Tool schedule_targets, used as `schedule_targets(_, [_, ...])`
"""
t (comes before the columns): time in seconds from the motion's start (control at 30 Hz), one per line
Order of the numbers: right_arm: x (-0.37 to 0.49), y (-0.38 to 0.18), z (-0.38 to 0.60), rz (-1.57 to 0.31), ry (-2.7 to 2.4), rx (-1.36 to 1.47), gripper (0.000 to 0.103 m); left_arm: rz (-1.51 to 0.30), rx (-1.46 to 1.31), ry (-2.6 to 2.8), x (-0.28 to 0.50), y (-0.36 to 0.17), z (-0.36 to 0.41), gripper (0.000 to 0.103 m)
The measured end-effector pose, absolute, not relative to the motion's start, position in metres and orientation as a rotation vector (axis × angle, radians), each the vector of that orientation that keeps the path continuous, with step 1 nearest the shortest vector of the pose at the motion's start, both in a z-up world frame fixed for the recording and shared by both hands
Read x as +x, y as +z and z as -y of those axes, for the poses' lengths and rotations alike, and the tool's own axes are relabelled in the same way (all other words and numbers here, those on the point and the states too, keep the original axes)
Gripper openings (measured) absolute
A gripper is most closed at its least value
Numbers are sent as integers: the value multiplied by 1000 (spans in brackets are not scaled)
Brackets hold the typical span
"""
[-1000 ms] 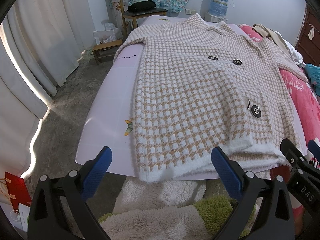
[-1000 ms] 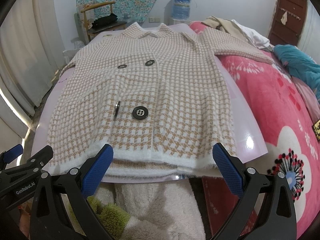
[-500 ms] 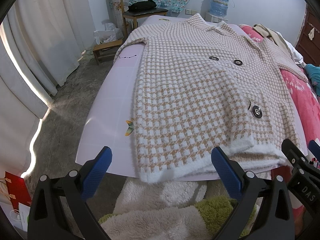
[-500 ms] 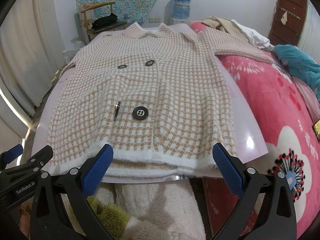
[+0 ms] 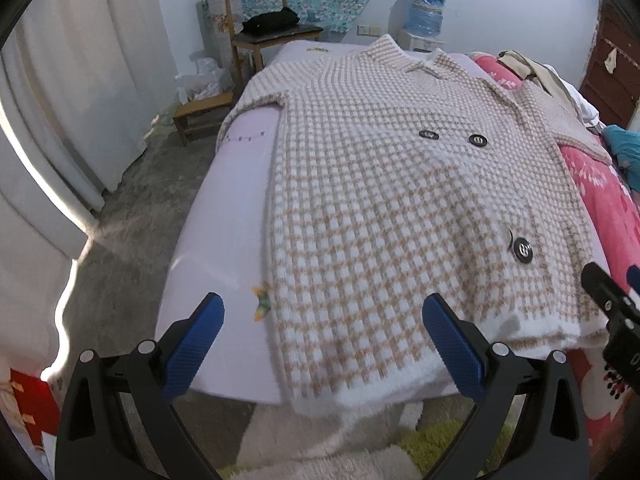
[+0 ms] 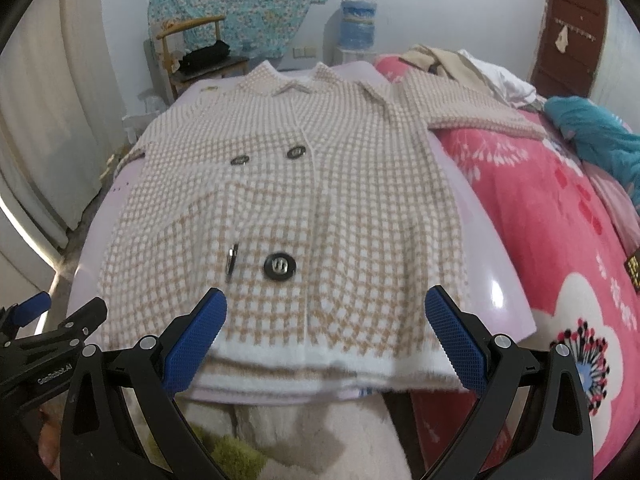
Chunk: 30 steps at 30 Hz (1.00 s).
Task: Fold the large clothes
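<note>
Left wrist view: coat (image 5: 400, 220) lies lengthwise ahead, hem nearest both wide-open, empty grippers, left gripper (image 5: 322, 344) and right gripper (image 6: 326, 332).

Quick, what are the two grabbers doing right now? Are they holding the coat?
Left gripper: open, holding nothing.
Right gripper: open, holding nothing; the coat lies flat.

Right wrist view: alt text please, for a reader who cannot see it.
A beige-and-white checked coat lies flat, buttoned side up, on a pale lilac sheet, collar far, hem near. The right gripper hovers at the hem, jaws open and empty; the left gripper shows at lower left.
</note>
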State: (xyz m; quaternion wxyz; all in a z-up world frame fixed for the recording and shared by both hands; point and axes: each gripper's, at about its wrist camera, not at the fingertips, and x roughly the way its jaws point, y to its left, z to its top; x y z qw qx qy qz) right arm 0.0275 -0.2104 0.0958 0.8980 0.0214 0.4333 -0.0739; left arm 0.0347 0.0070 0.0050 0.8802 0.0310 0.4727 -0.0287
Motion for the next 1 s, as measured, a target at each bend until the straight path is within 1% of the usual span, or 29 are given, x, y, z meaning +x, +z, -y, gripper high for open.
schedule_targets(0.17, [46, 105, 211, -853, -147, 38, 96, -941, 99, -81, 53, 11, -2, 98])
schedule_targets(0.4, [77, 108, 212, -833, -124, 17, 96, -902, 72, -125, 80, 14, -5, 98])
schedule_targets(0.57, [103, 104, 211, -850, -82, 17, 96, -861, -4, -195, 99, 16, -17, 98])
schedule_targets(0.8, [135, 109, 200, -822, 11, 7, 96, -804, -63, -233, 126, 21, -32, 98])
schedule_targets(1.0, [174, 113, 183, -808, 97, -11, 96, -759, -185, -277, 150, 27, -59, 98])
